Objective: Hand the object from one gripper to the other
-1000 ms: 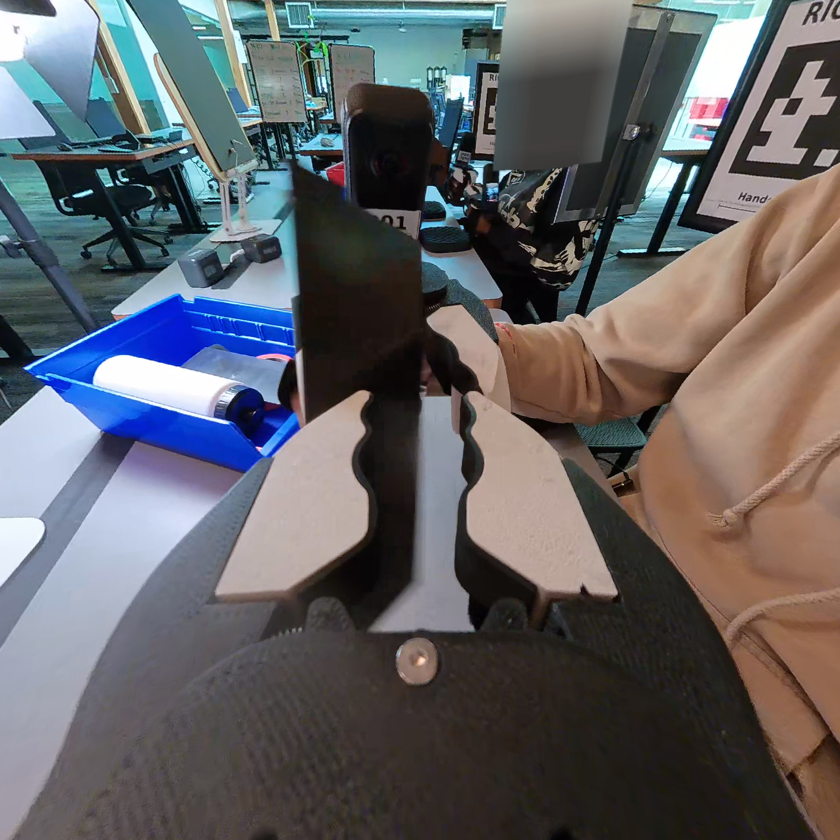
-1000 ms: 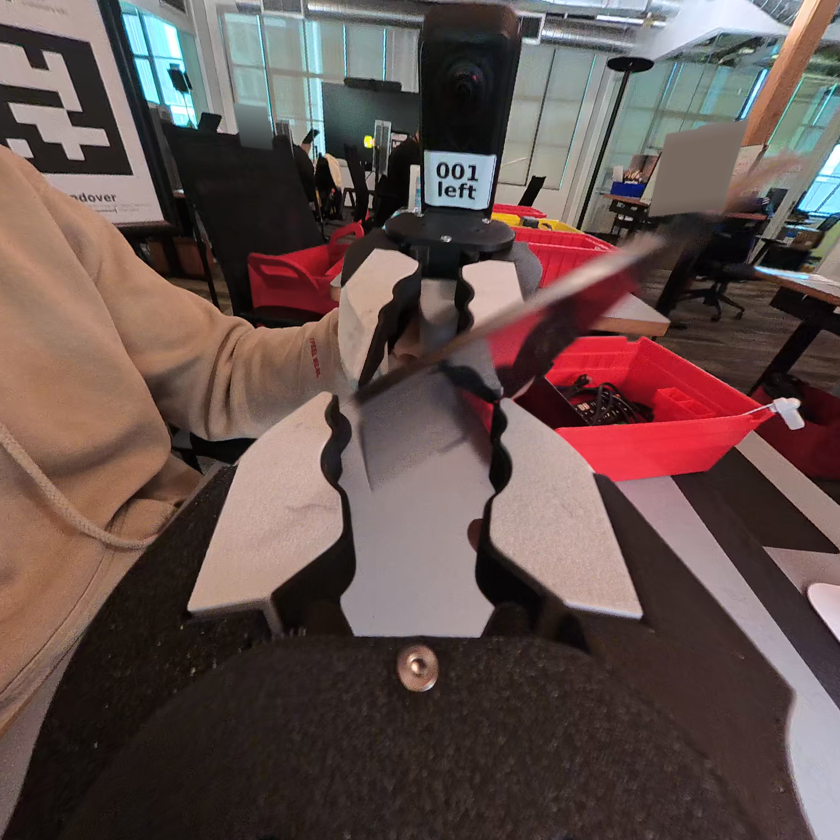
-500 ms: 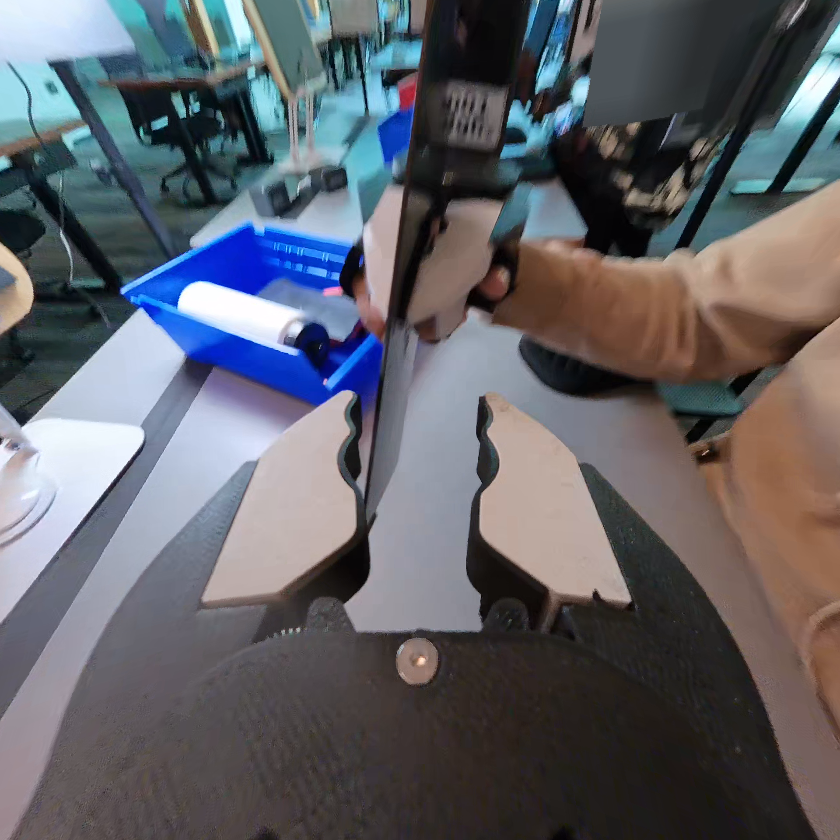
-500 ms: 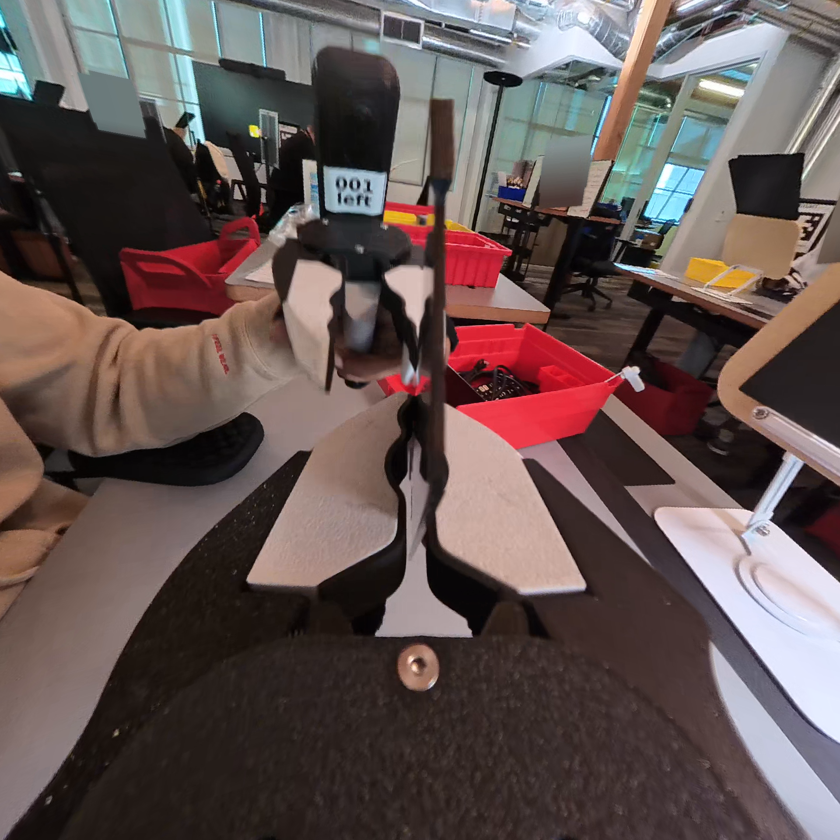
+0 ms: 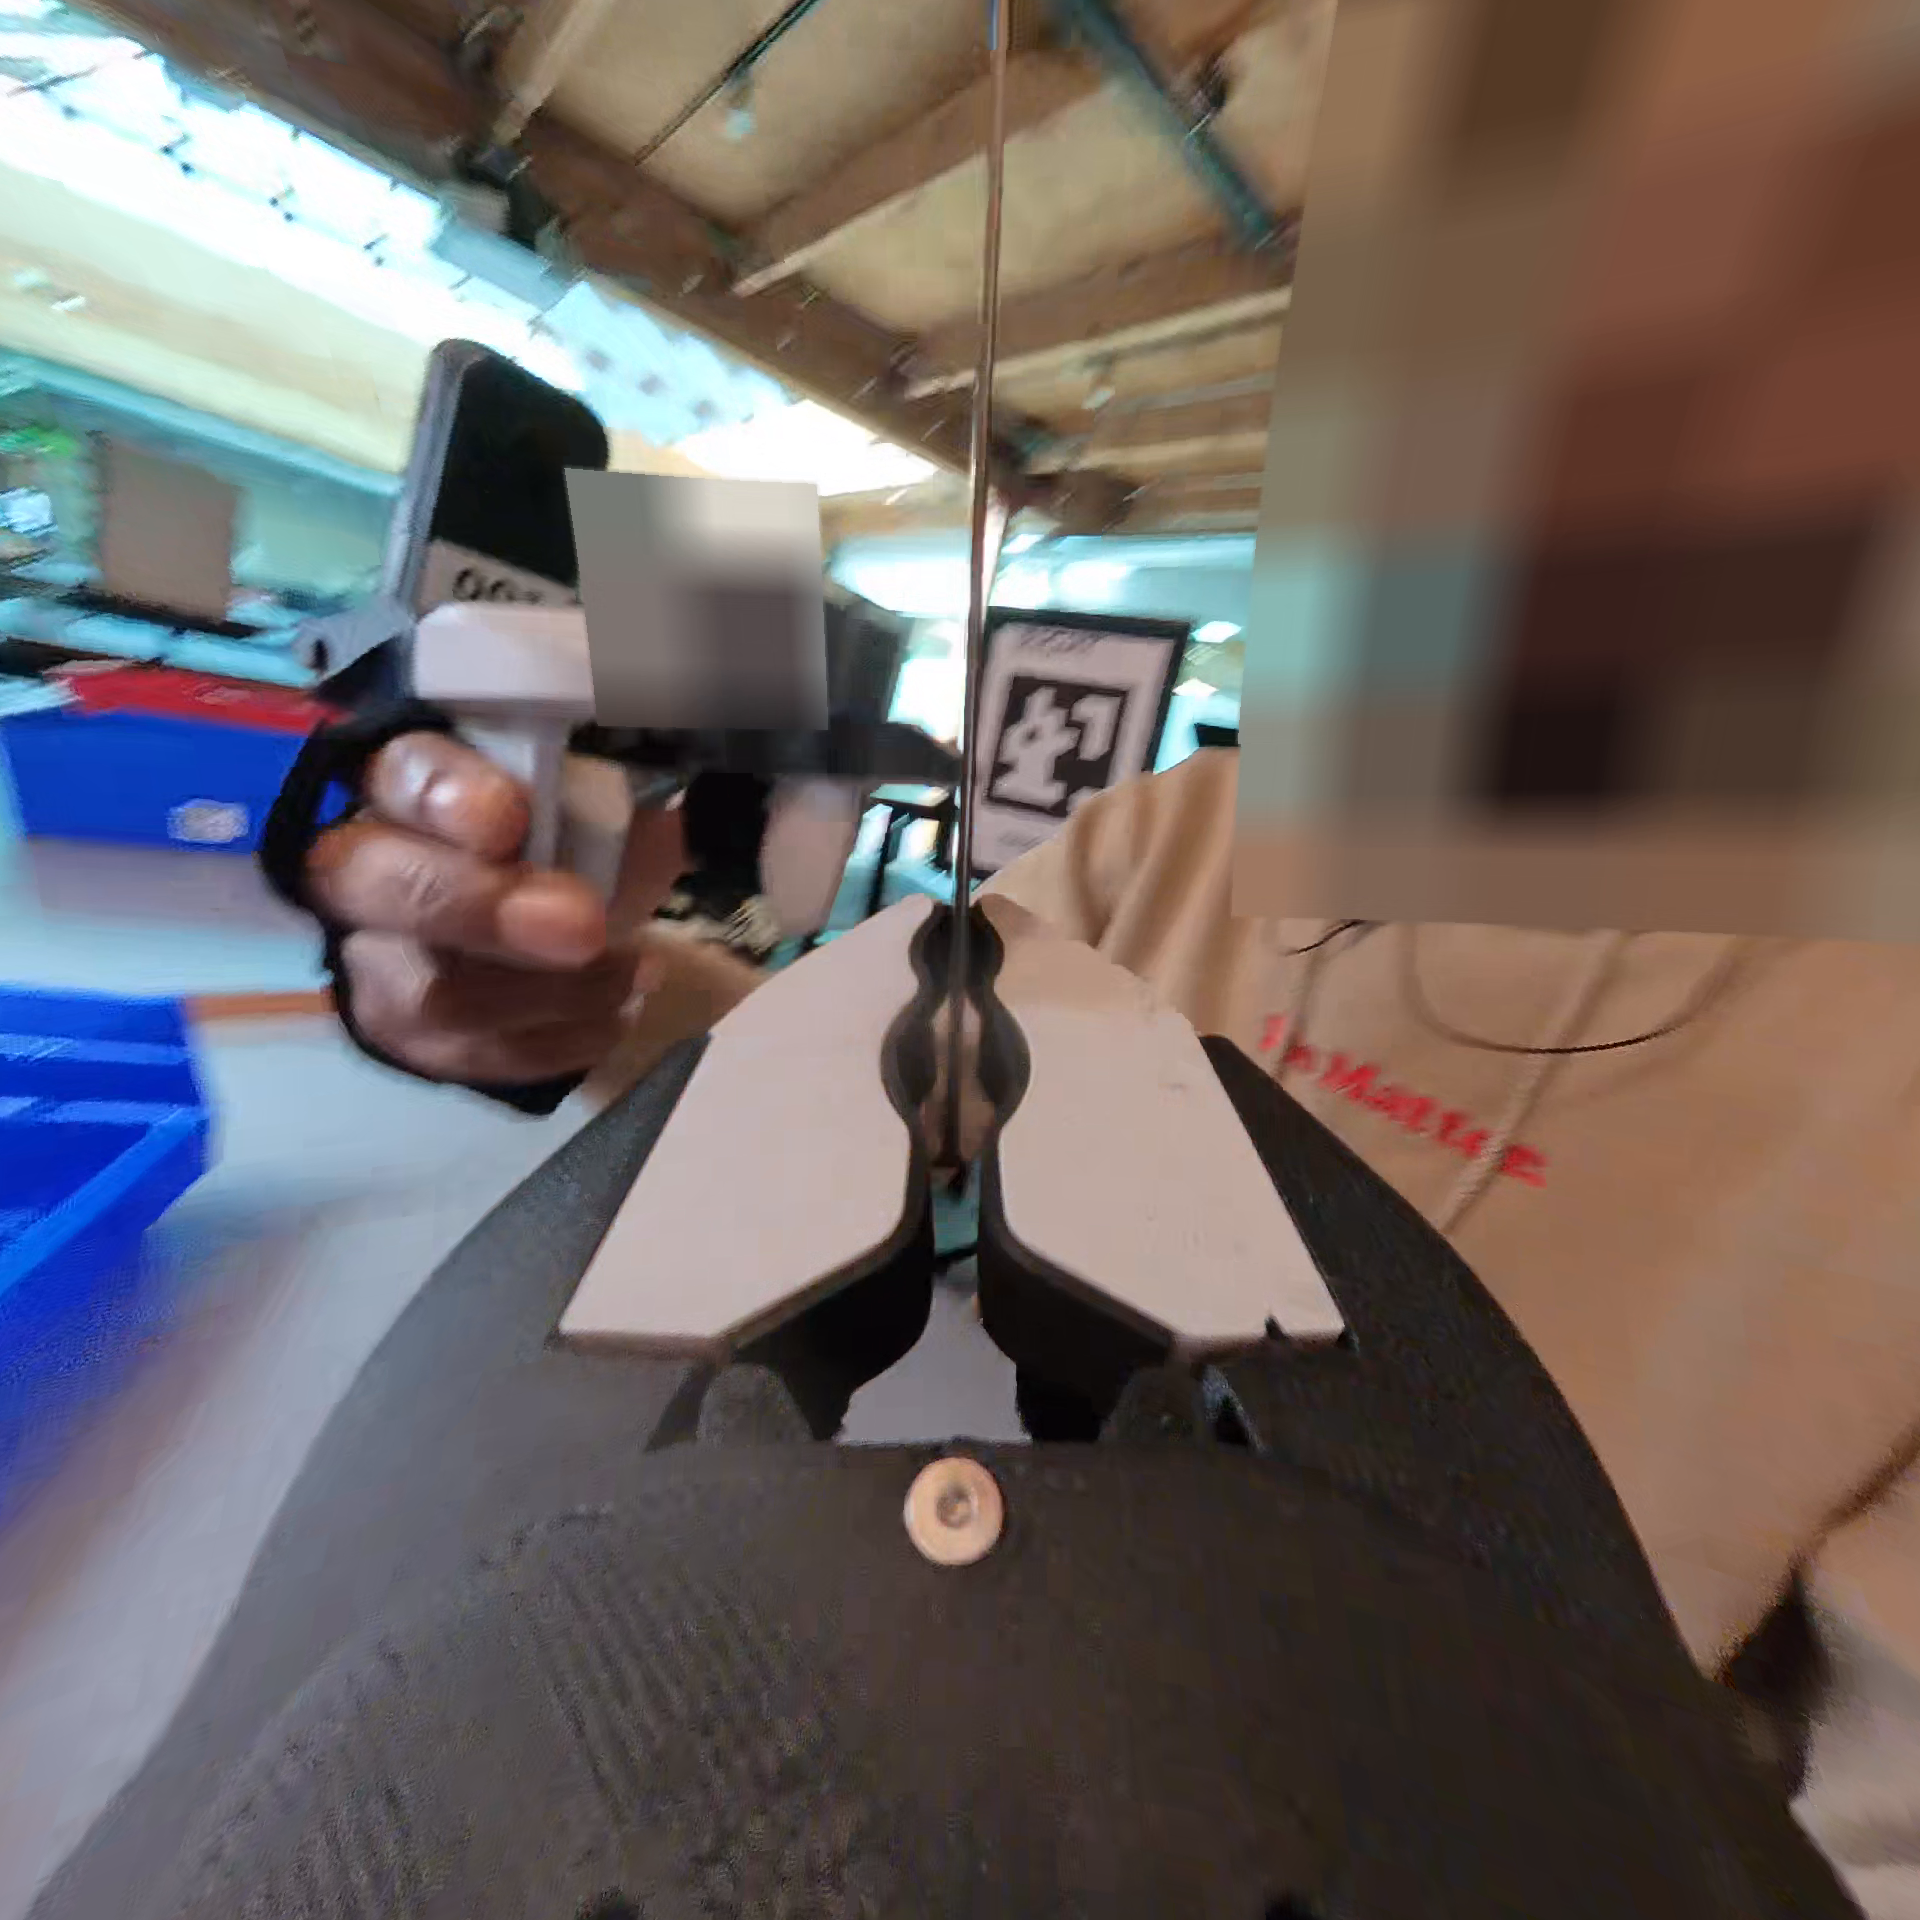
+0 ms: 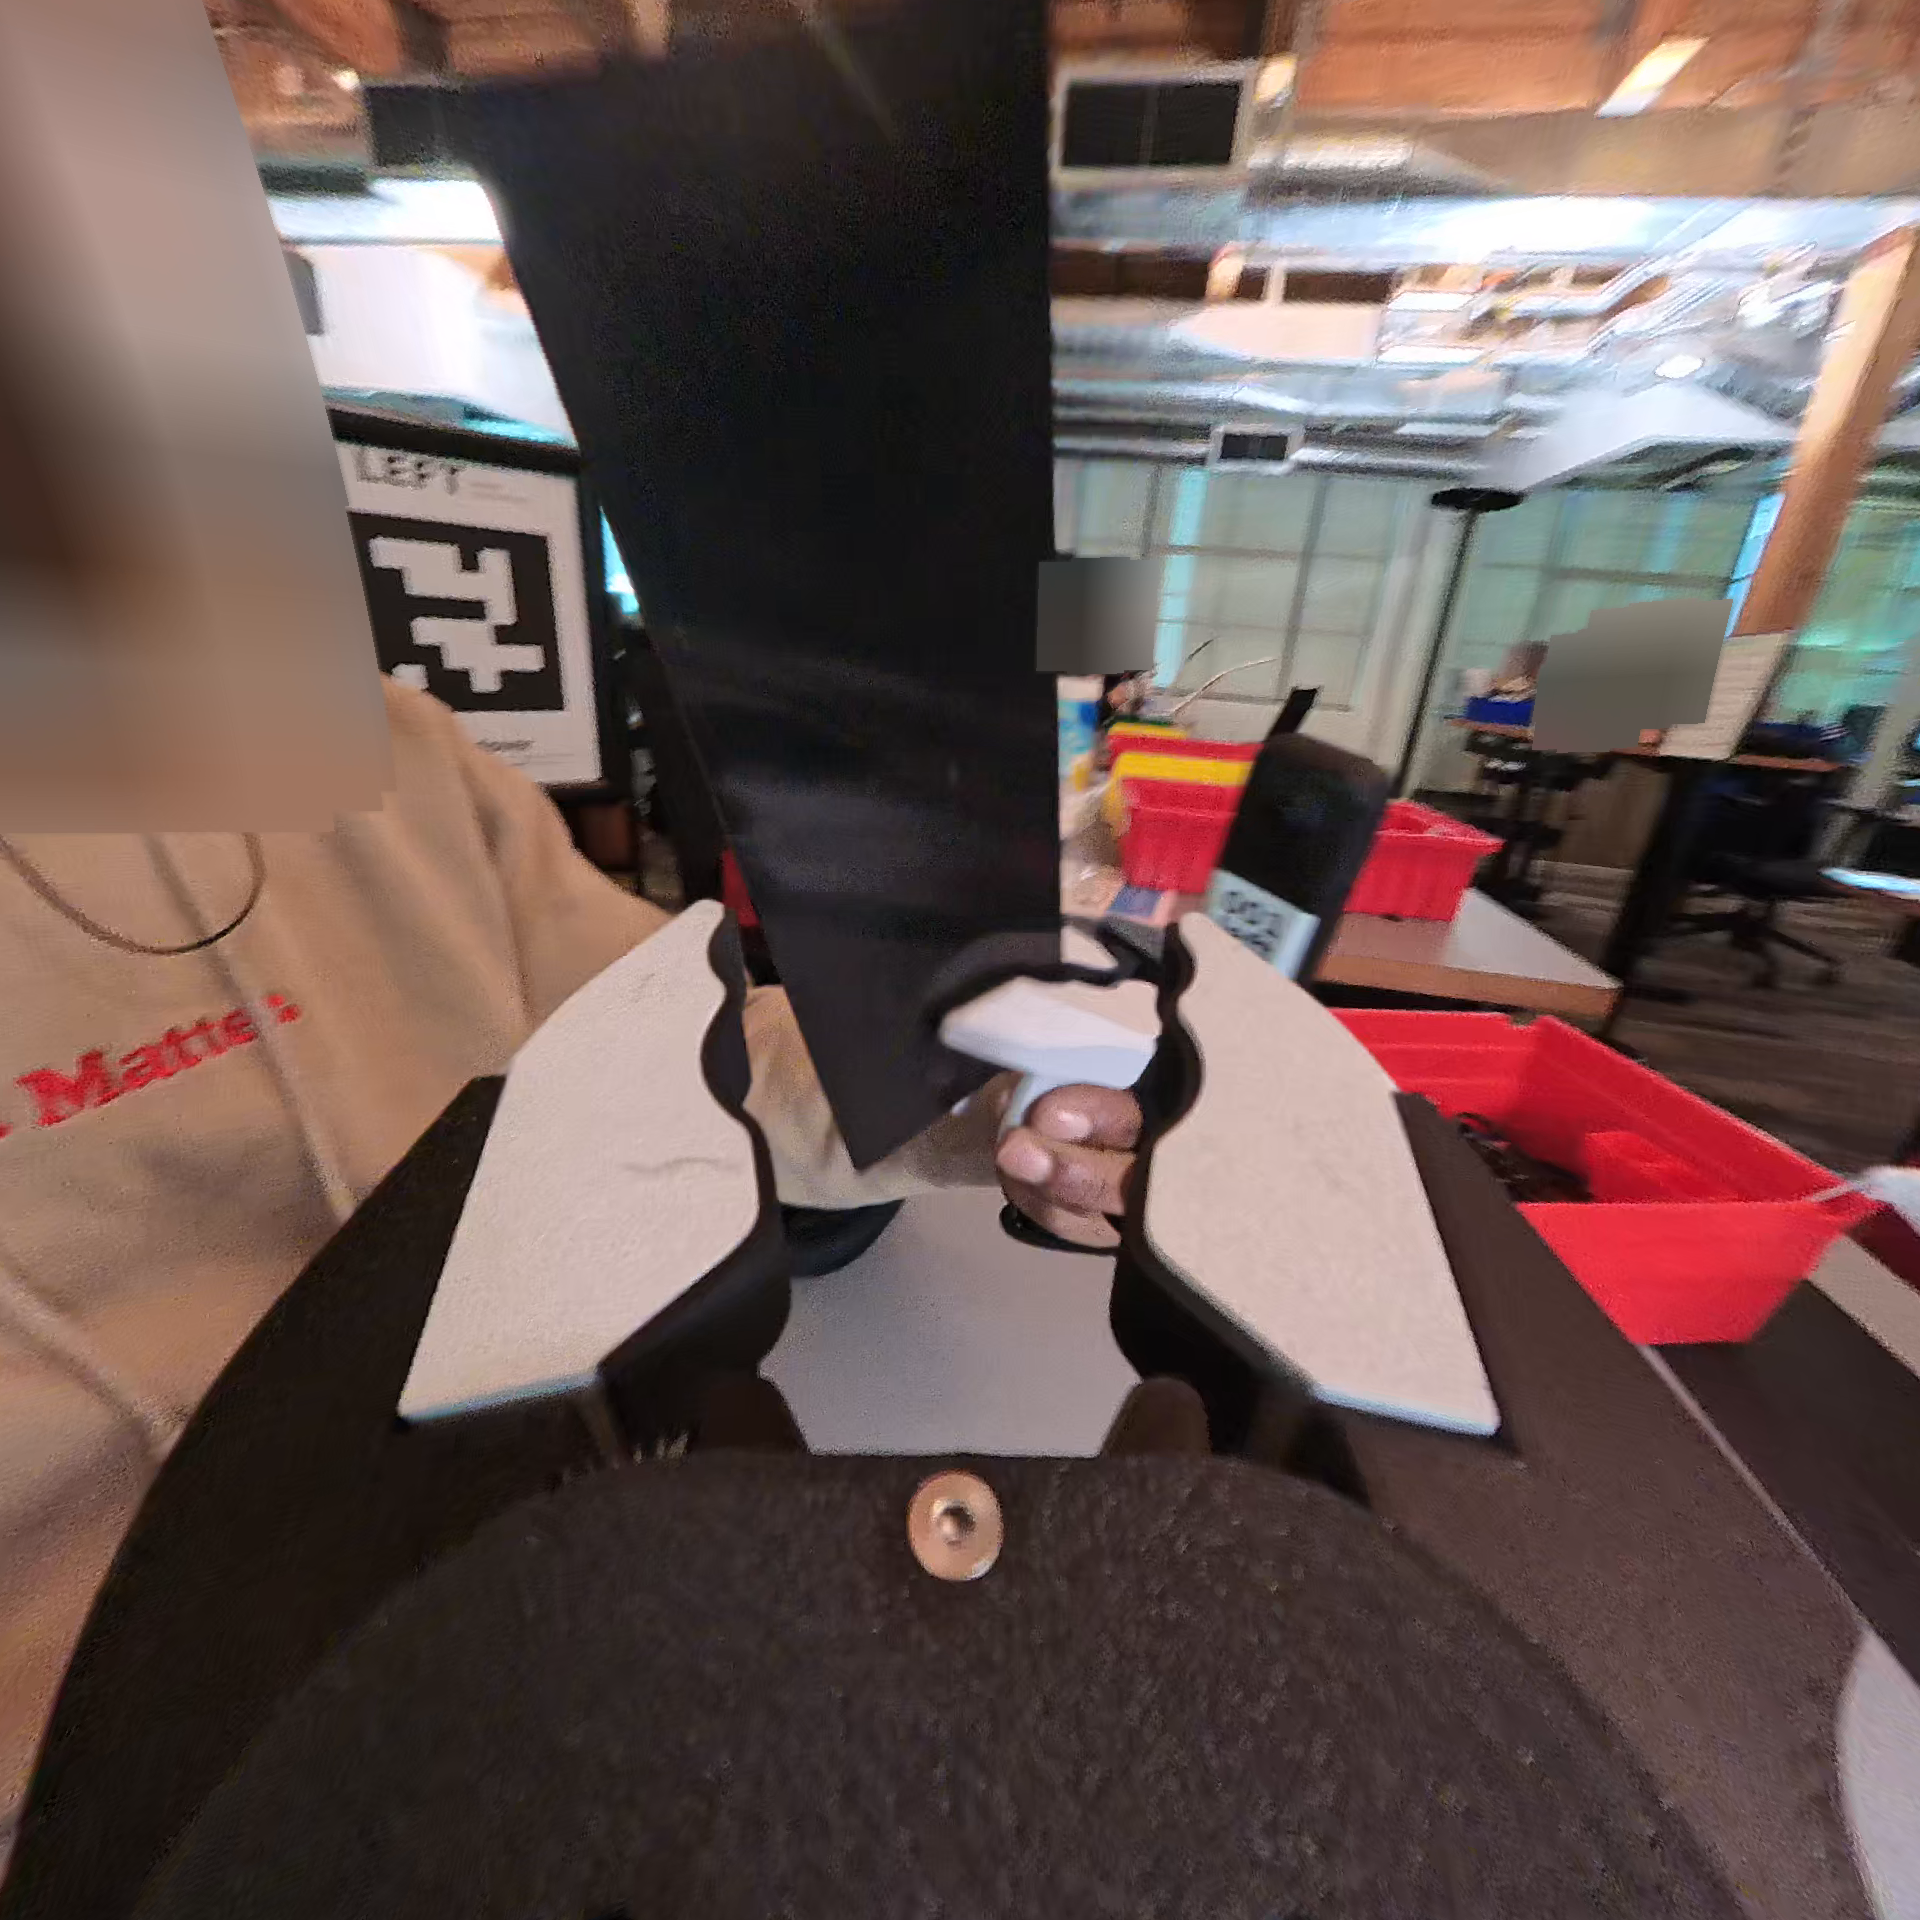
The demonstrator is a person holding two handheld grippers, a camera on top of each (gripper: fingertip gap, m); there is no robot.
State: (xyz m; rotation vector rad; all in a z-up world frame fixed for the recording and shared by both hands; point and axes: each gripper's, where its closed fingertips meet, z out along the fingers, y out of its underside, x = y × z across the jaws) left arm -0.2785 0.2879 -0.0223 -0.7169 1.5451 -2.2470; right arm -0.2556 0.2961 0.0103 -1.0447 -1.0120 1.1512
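The object is a thin black flat sheet. In the left wrist view I see the sheet point(image 5: 982, 520) edge-on, rising straight up from my left gripper point(image 5: 958, 920), which is shut on its lower end. In the right wrist view the sheet point(image 6: 831, 520) faces me, broad and upright. There the left gripper point(image 6: 1023, 1023) pinches its lower right edge. My right gripper point(image 6: 951, 925) is open, its fingers wide apart on either side of the sheet's lower corner and not touching it. The right gripper point(image 5: 499, 665) also shows at the left of the left wrist view, held by a hand and partly hidden.
The person's beige sweatshirt point(image 5: 1558, 1195) is close on one side. Blue bins point(image 5: 94, 1122) stand at the left of the left wrist view. A red bin point(image 6: 1621, 1205) sits on the grey table point(image 6: 935, 1340) at the right, with more red bins point(image 6: 1423, 862) behind. There is about 5 cm between the tips of the two grippers.
Half a second ago my right gripper was shut on the sheet and the left was open around it. Now the left is shut on it and the right has opened. Both views have tilted upward.
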